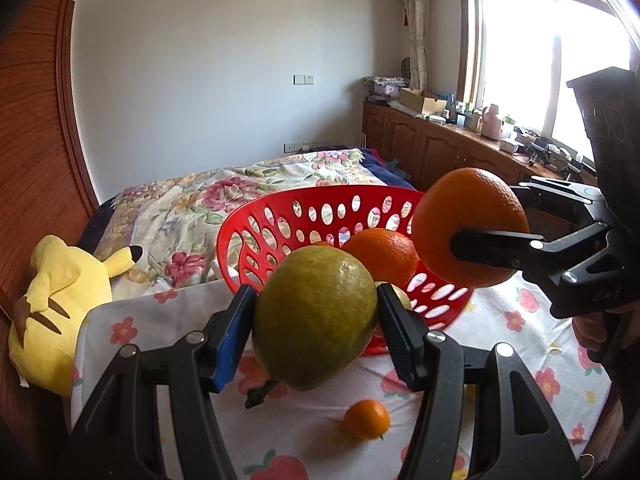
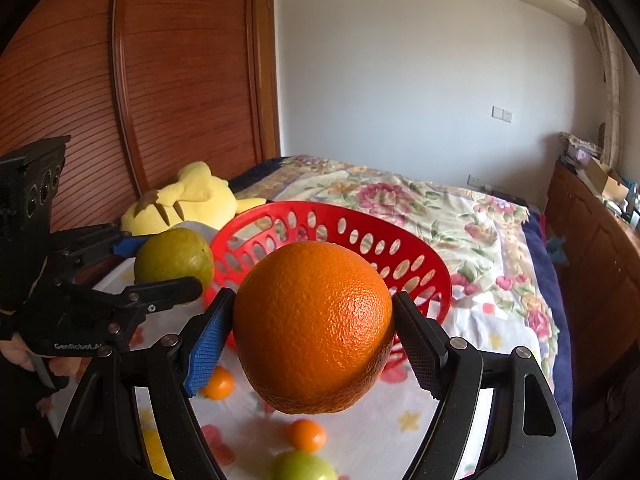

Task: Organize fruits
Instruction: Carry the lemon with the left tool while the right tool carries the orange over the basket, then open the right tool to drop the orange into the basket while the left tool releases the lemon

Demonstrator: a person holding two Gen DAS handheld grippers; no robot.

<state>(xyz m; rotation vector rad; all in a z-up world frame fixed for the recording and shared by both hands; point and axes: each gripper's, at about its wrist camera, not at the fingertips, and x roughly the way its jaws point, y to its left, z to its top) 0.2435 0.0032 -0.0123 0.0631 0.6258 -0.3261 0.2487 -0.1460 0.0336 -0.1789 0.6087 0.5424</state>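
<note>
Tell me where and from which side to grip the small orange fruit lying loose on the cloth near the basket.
Take the small orange fruit across its widest middle, coming from straight above with the jaws on either side. It is round and sits low on the flat cloth, so no side offers a better hold, and the space around it looks open. Both grippers are full now, so one fruit should probably go into the red basket first.

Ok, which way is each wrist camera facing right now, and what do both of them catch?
Left wrist: sits behind the left gripper, facing the red basket and bed; its fingers clamp a green citrus fruit; the right gripper enters from the right.
Right wrist: behind the right gripper, facing the basket, its fingers clamping a large orange; the left gripper shows at left.
Shared: basket, both held fruits, yellow plush toy.
</note>
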